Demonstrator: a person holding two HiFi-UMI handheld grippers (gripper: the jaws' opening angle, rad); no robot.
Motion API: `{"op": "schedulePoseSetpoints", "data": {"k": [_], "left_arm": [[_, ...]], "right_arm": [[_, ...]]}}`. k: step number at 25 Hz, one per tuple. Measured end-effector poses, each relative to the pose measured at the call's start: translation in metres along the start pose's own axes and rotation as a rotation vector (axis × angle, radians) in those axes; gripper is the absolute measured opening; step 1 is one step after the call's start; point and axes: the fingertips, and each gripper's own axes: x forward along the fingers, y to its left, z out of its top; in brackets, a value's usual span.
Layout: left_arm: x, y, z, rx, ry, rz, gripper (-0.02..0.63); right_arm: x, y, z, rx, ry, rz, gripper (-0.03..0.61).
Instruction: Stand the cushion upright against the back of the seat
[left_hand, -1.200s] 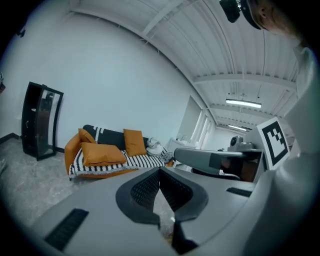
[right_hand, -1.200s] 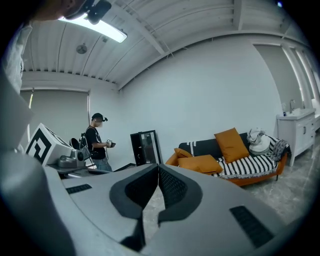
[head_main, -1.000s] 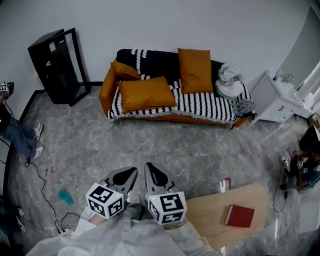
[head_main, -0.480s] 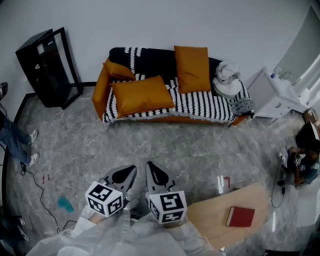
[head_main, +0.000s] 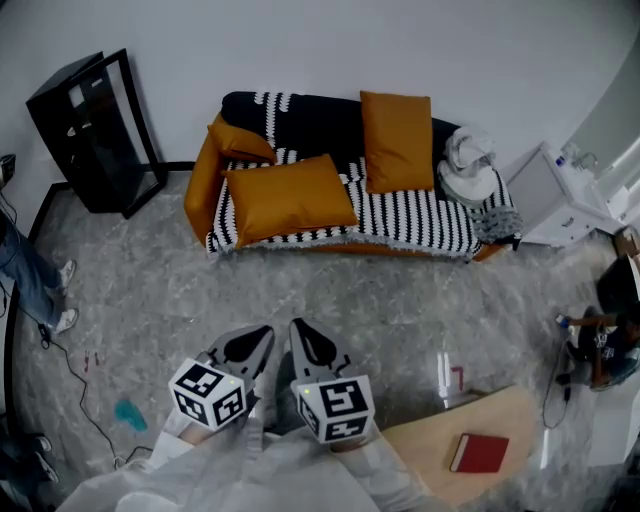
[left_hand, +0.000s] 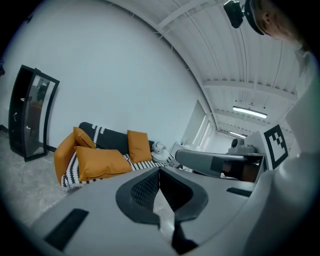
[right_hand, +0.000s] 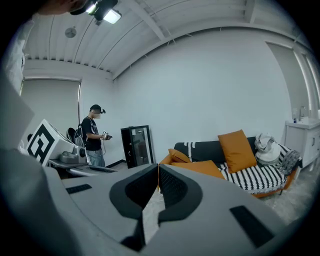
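Head view: two hand-held grippers sit low in the picture, side by side over a grey marbled floor. The left gripper (head_main: 254, 342) and the right gripper (head_main: 304, 337) both point towards a sofa (head_main: 420, 215) with a black-and-white striped cover against the far wall. The large orange cushion (head_main: 290, 197) lies flat on the left part of the seat, well apart from both grippers. A second orange cushion (head_main: 397, 140) stands upright against the backrest. A white bundle (head_main: 468, 165), possibly clothing, sits at the sofa's right end. A red book (head_main: 479, 453) lies on a wooden table (head_main: 500, 415) at lower right.

Left gripper view: its jaws are pressed together with nothing between them. The flat cushion shows to the left of the jaw tips, far beyond them.

Right gripper view: these jaws are clenched too, and empty. The cushion lies straight past their tips. Only this view shows a person (right_hand: 93, 136) standing beside a black glass-fronted cabinet (right_hand: 137, 145).
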Motion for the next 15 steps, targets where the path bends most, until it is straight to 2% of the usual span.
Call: {"op": "schedulePoseSetpoints", "data": {"k": [15], "left_arm": [[0.150,0.079,0.100,0.027,-0.010,0.066,0.008]], "right_arm": [[0.133,-0.129,0.081,-0.010,-0.025,0.054,0.014]]}}
